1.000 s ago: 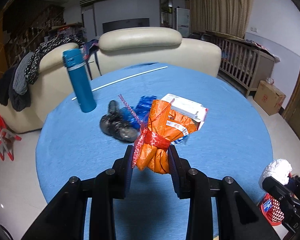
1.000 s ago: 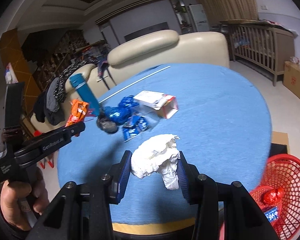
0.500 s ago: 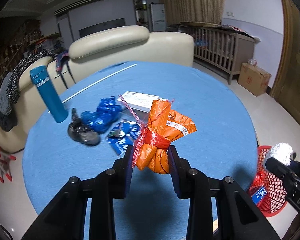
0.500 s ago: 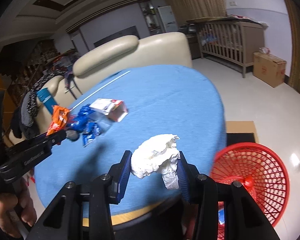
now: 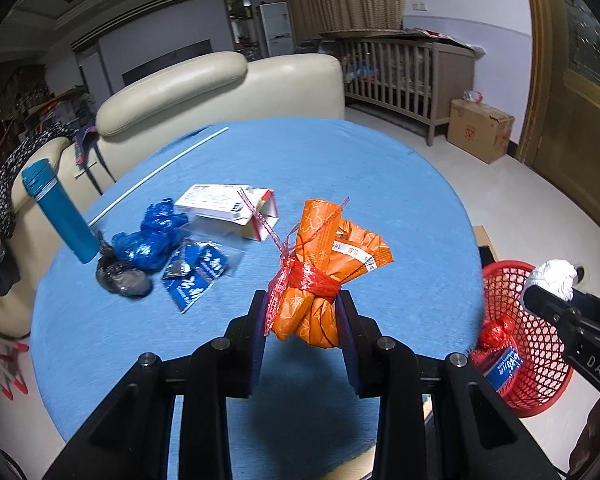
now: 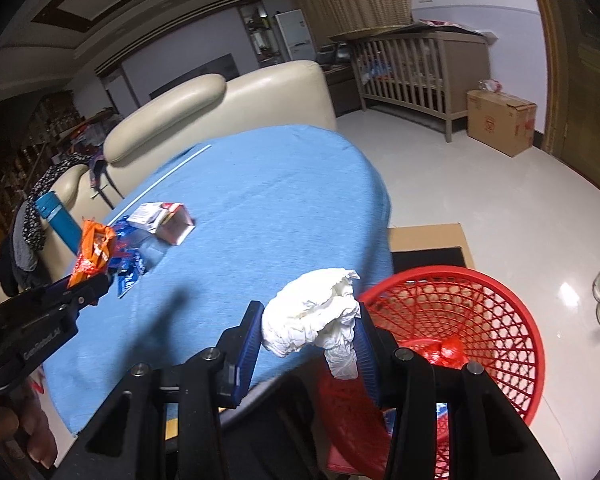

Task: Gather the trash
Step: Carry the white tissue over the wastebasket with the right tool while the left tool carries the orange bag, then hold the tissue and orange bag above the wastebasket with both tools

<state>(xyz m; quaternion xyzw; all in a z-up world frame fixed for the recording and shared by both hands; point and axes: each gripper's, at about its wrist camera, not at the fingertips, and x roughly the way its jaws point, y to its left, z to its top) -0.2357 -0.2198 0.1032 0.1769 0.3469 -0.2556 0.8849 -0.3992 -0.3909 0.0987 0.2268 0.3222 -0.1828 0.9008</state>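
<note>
The left tongs (image 5: 304, 316) are clamped on a crinkled orange plastic wrapper bundle (image 5: 324, 268) tied with red netting, held above the round blue cloth-covered surface (image 5: 380, 184). The right tongs (image 6: 308, 334) pinch a crumpled white tissue wad (image 6: 312, 314) at that surface's edge, just beside the rim of the red plastic mesh basket (image 6: 500, 300) on the floor. Blue foil wrappers (image 5: 152, 236), a dark crumpled bag (image 5: 122, 276) and an open white-and-red carton (image 5: 228, 208) lie on the cloth.
</note>
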